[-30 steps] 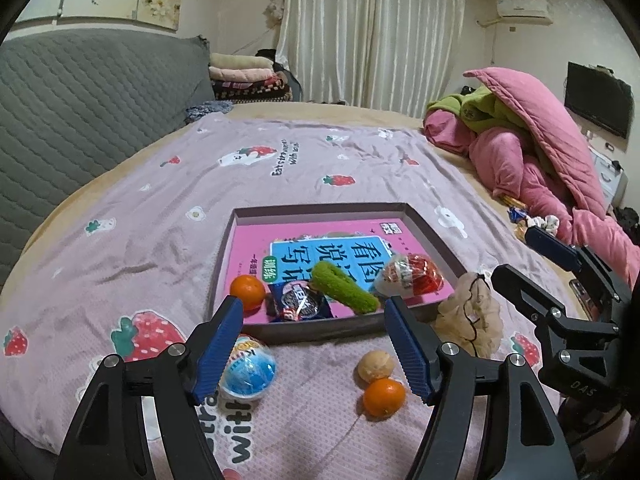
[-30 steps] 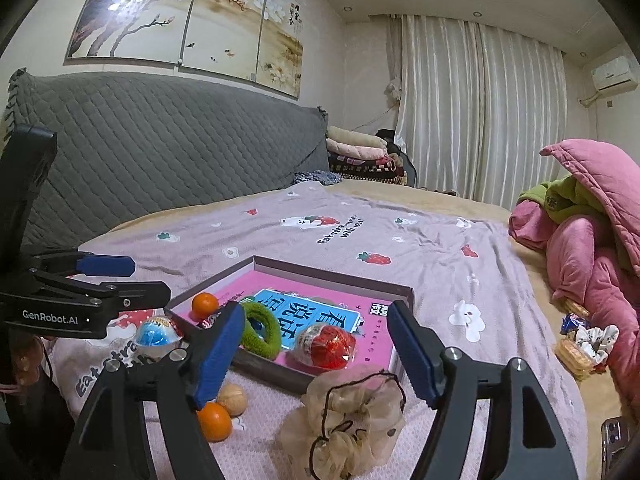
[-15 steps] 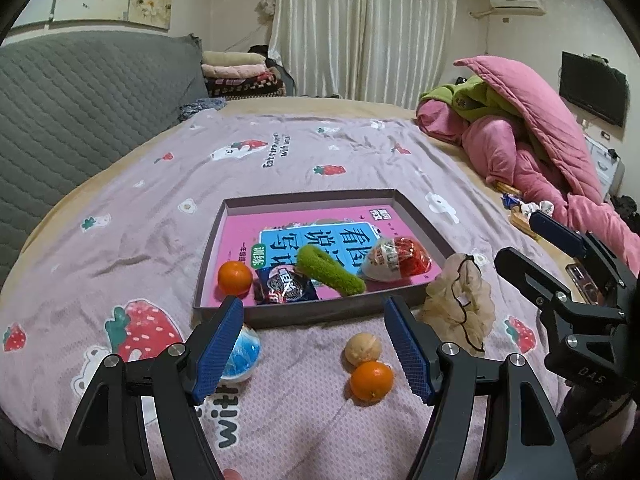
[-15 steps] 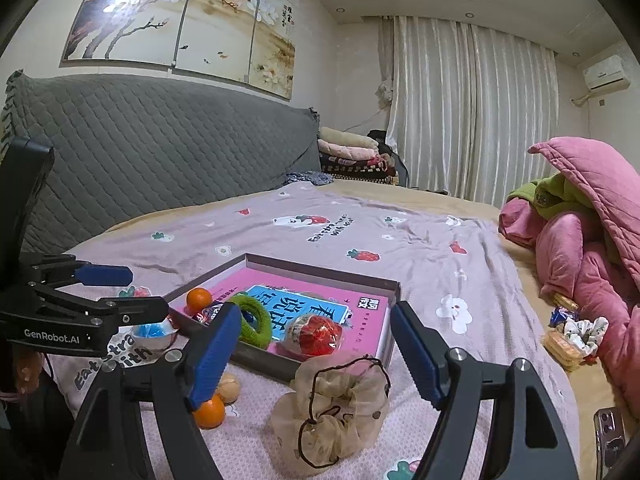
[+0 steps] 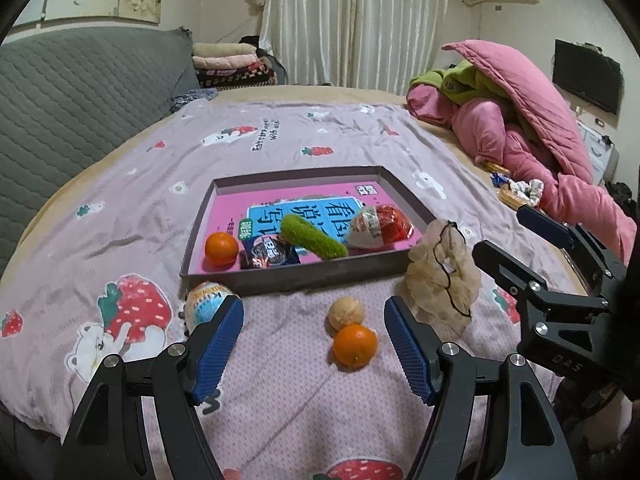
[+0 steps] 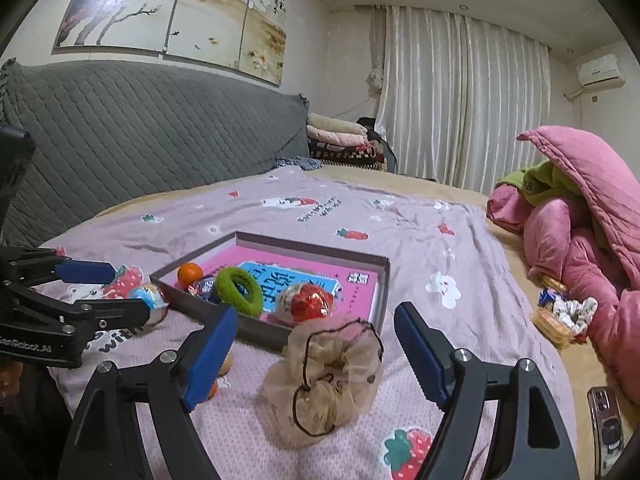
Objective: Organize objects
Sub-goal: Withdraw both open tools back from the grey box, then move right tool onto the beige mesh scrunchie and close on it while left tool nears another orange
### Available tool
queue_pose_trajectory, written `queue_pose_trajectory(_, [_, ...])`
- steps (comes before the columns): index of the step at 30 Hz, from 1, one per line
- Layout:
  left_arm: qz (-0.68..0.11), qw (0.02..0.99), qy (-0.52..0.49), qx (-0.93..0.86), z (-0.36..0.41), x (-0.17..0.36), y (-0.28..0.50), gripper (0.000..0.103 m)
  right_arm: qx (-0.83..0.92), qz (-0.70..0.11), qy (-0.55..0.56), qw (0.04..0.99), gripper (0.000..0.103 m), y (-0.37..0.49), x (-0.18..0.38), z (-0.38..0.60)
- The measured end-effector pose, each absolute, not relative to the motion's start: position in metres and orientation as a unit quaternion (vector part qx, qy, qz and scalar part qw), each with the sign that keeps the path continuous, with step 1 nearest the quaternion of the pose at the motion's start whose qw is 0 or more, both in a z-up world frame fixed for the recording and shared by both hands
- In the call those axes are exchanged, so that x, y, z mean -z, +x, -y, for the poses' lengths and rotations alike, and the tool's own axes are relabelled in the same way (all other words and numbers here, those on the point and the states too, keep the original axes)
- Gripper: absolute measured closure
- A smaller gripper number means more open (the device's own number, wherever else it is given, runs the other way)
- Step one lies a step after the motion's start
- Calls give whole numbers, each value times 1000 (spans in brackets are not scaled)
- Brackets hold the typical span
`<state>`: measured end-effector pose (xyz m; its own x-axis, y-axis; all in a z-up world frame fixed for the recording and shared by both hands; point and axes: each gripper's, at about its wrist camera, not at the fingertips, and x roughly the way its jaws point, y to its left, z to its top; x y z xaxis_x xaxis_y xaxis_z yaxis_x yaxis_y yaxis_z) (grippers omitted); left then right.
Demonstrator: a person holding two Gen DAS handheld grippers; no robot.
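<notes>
Scrunchie [image 6: 326, 376] lies beside the tray [image 6: 384, 280], between the tilted-down right gripper's [image 6: 316, 360] opening, untouching jaws; left gripper [image 5: 314, 346] wide, empty.

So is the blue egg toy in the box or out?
Out. The blue egg-shaped toy lies on the bedsheet beside the shallow grey box's wall.

Tray [image 5: 304, 276] sits mid-bed w/ book [image 5: 304, 200], scrunchie ring [image 5: 312, 236], orange [image 5: 221, 249] and egg toy [image 5: 378, 222] in it. In front: walnut [image 5: 346, 311] touching 2nd orange [image 5: 355, 345]; mesh pouch [image 5: 442, 276] at tray's right corner.
</notes>
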<state>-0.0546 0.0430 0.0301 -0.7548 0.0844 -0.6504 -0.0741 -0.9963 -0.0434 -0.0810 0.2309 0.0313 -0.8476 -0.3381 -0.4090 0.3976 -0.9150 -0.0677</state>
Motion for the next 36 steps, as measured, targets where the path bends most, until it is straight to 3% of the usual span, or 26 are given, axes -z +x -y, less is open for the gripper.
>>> queue_pose_trajectory(36, [4,82,-413,-907,-64,24,-50,29,944,-78,291,138,22,-87,14,-238])
